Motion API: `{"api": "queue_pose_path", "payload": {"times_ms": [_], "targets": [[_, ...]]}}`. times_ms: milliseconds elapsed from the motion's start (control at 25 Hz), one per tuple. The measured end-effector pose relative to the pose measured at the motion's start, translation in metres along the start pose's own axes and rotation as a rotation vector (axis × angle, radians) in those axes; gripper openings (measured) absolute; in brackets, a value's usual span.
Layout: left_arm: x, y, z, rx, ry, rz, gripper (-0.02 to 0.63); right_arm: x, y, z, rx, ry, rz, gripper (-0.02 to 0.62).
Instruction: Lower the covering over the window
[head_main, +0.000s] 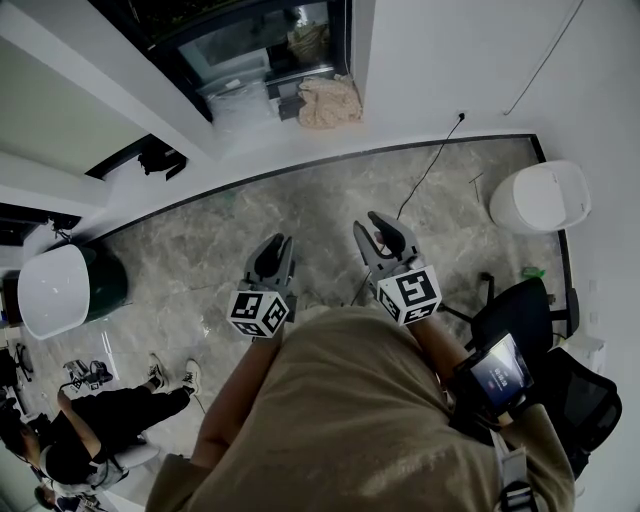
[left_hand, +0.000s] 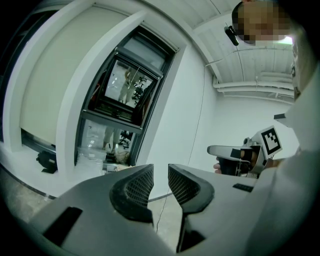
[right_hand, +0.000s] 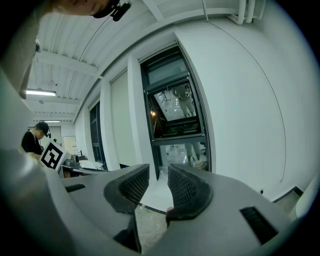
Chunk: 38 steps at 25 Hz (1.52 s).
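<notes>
The dark-framed window (head_main: 262, 48) stands ahead in the white wall, its glass uncovered in the left gripper view (left_hand: 125, 97) and the right gripper view (right_hand: 176, 107). A pale grey strip (right_hand: 167, 70) fills its top; I cannot tell if that is the covering. A cream panel (left_hand: 47, 85) covers the neighbouring opening to the left. My left gripper (head_main: 274, 247) (left_hand: 160, 176) and right gripper (head_main: 384, 230) (right_hand: 158, 176) are held side by side at waist height, pointed at the window and well short of it. Both stand open with a narrow gap and nothing between the pads.
A beige cloth bundle (head_main: 329, 101) lies at the window's foot. A black cable (head_main: 428, 172) runs across the marble floor. A white bin (head_main: 541, 196) stands at the right, a white and green one (head_main: 66, 289) at the left. An office chair (head_main: 528, 318) is beside me; a person (head_main: 95, 425) sits lower left.
</notes>
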<state>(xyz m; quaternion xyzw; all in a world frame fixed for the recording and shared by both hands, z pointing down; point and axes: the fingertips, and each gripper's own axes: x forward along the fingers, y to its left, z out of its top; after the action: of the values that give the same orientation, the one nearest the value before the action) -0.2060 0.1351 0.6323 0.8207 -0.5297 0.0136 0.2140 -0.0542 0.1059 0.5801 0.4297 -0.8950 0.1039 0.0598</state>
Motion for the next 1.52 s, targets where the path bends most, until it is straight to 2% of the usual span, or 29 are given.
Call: {"api": "queue_pose_path", "payload": {"times_ms": [760,1520], "targets": [[0.010,-0.005,-0.007,0.006,0.024,-0.034,0.101,0.001,-0.005,-0.004,-0.009,0.014,-0.013,0.121],[0.026,-0.011,-0.011,0.006,0.039,-0.064,0.101,-0.004,-0.021,-0.007,-0.018,0.018,-0.069,0.121]]}}
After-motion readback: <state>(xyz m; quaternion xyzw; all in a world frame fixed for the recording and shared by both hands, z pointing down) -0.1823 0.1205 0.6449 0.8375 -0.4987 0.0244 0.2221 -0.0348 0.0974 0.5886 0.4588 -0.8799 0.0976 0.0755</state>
